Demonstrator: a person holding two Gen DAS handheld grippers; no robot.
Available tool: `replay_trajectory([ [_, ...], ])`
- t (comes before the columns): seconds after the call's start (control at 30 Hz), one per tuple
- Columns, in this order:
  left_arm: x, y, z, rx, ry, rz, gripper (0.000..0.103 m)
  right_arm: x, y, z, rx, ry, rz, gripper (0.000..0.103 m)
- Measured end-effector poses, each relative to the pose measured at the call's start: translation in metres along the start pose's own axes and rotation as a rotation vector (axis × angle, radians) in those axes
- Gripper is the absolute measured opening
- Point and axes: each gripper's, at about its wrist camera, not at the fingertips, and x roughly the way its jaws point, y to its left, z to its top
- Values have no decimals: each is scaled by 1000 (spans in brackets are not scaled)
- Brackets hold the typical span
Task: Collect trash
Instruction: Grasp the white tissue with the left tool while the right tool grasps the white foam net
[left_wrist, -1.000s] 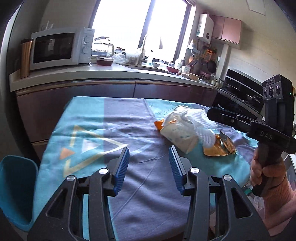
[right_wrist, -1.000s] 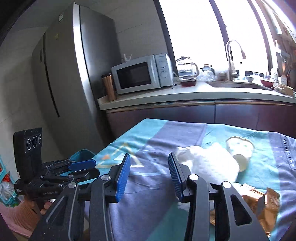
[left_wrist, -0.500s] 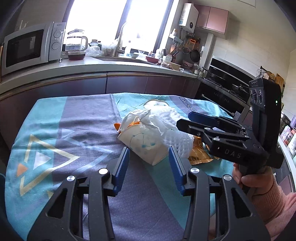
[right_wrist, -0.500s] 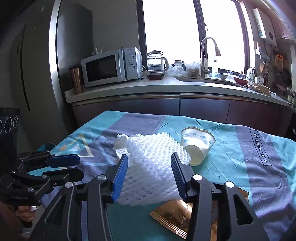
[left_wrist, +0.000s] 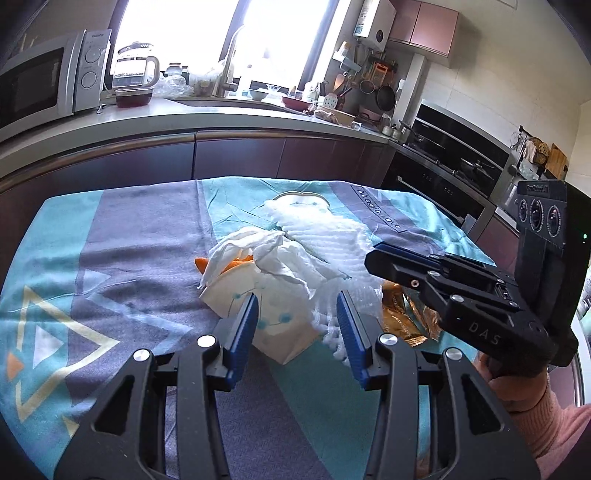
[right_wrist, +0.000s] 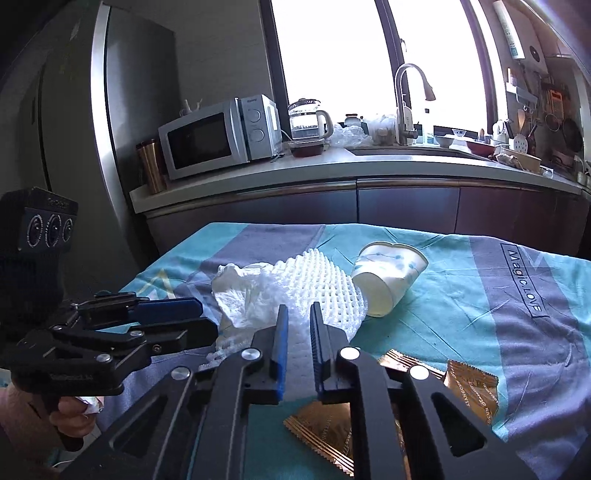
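A pile of trash lies on the teal and grey tablecloth (left_wrist: 140, 236). My left gripper (left_wrist: 297, 314) is open, its fingers on either side of a crushed paper cup (left_wrist: 269, 314) stuffed with crumpled tissue (left_wrist: 266, 254). My right gripper (right_wrist: 297, 328) has closed on the near edge of the white foam net (right_wrist: 317, 280); it also shows in the left wrist view (left_wrist: 332, 236). A second paper cup (right_wrist: 388, 273) lies on its side behind the net. Gold wrappers (right_wrist: 469, 384) lie by the right gripper.
A kitchen counter (right_wrist: 332, 166) with a microwave (right_wrist: 218, 136), kettle and sink runs behind the table. A fridge (right_wrist: 110, 122) stands to the left. An oven (left_wrist: 454, 162) is at the right.
Both grippers moved forward to the trash pile. The left gripper's fingers now flank the stuffed cup. The right gripper's jaws closed from wide open onto the foam net.
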Motion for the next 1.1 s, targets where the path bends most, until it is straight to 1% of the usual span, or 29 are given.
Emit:
replay_trajectory([
  [0.17, 18, 4, 9, -33, 31, -11, 44, -8, -10, 1, 51, -19, 39, 5],
  [0.27, 26, 10, 14, -63, 50, -18, 40, -12, -14, 1, 71, -27, 62, 5],
  [0.33, 29, 14, 17, -79, 59, -33, 24, -14, -16, 2, 78, -30, 69, 5],
  [0.43, 31, 19, 18, -96, 63, -47, 11, -16, -18, 3, 86, -39, 79, 5],
  [0.5, 28, 19, 16, -101, 55, -44, 4, -17, -20, 3, 95, -44, 92, 5],
  [0.63, 16, 17, 13, -87, 25, -17, 3, -20, -20, 6, 102, -59, 104, 4],
  [0.73, 0, 18, 12, -79, -12, 1, 3, -23, -20, 10, 109, -71, 119, 4],
  [0.87, -23, 24, 11, -86, -51, 17, 3, -28, -17, 15, 115, -93, 137, 4],
  [1.1, -66, 40, 1, -115, -106, 54, 3, -33, 0, 24, 94, -116, 183, 4],
])
